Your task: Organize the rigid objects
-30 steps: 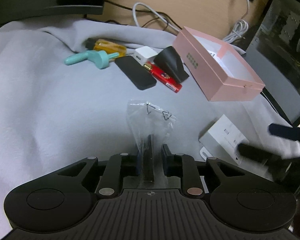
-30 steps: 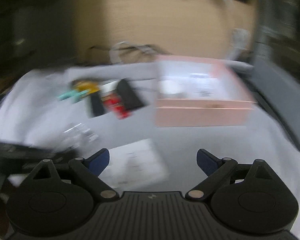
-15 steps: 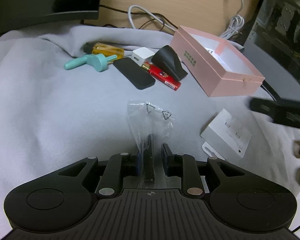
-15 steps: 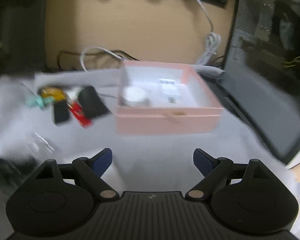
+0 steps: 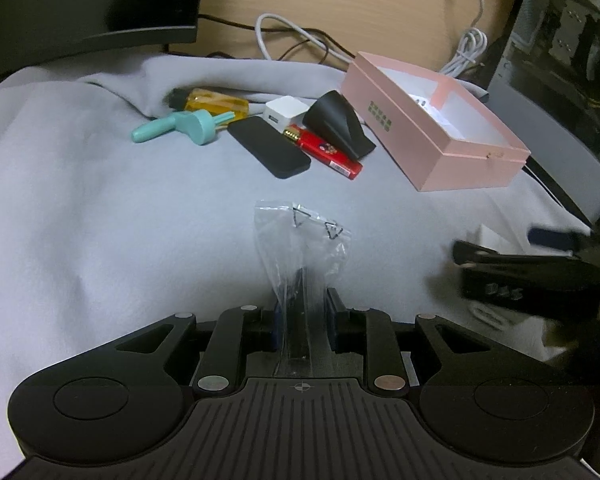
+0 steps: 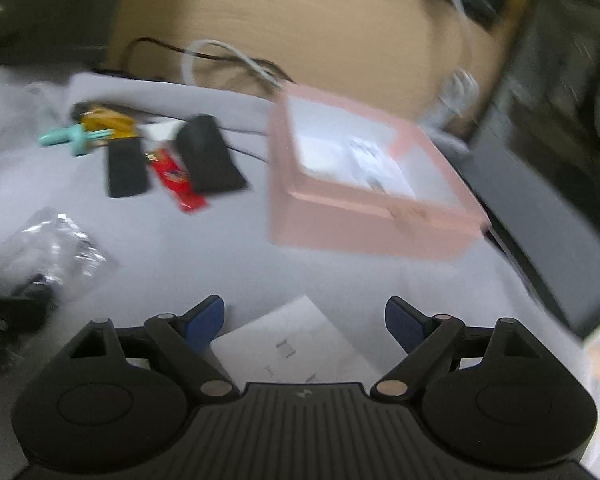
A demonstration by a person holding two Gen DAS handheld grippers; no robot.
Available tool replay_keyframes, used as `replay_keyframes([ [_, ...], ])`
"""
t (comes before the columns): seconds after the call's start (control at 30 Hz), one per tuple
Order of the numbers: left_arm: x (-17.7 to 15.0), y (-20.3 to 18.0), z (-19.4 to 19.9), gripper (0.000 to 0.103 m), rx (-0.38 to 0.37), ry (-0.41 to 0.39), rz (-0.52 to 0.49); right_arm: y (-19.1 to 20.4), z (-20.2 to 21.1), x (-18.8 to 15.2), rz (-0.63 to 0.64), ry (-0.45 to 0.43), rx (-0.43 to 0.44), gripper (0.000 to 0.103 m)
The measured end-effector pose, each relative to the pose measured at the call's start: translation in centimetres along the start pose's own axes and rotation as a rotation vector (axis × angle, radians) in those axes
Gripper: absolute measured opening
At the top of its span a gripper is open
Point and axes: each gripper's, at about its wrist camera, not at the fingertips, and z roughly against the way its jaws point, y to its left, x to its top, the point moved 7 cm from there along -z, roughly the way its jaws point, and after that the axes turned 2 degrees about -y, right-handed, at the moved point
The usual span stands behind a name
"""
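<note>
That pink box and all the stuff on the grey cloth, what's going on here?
A person with two handheld grippers is tidying small objects. The left gripper is shut on a clear plastic bag of black clips. The right gripper is open and empty, its jaws having just narrowed a little, over a white flat box. The pink box sits open beyond.

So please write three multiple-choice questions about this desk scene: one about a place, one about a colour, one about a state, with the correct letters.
1. Where does the red lighter lie?
A. inside the box
B. between the black slab and the black wedge
C. on the monitor

2. What colour is the open box?
A. pink
B. green
C. blue

3. What is the left gripper doing?
A. open, empty
B. shut on the clear plastic bag
C. shut on the lighter

Answers: B, it sits between those two; A, its walls are pink; B, the bag is pinched between its pads.
</note>
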Motion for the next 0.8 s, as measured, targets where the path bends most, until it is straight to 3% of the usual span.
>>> replay_keyframes([
  [0.1, 0.0, 0.0, 0.0, 0.025, 0.005, -0.002, 0.004, -2.9, -0.7, -0.9, -0.104, 0.096, -0.032, 0.089],
  [0.2, -0.1, -0.3, 0.0, 0.026, 0.022, -0.005, -0.016, -4.7, -2.0, -1.6, -0.282, 0.169, 0.042, 0.092],
  [0.27, -0.1, -0.5, 0.0, 0.026, 0.035, -0.006, -0.037, -4.8, -2.5, -1.2, -0.328, 0.141, 0.074, 0.093],
  [0.3, -0.1, -0.7, -0.1, 0.026, 0.042, -0.005, -0.048, -4.7, -2.8, -0.9, -0.32, 0.142, 0.088, 0.092],
  [0.4, 0.0, -0.7, -0.2, 0.025, 0.045, -0.005, -0.054, -4.0, -3.4, -0.3, -0.239, 0.141, 0.1, 0.07],
  [0.6, -0.3, -1.1, -0.1, 0.023, 0.033, -0.006, -0.128, -4.1, -0.1, 1.0, -0.125, 0.097, 0.124, 0.069],
  [0.8, 0.2, -2.8, 0.0, 0.022, -0.047, 0.01, -0.187, -8.8, 4.2, 1.4, -0.132, 0.061, 0.063, 0.069],
])
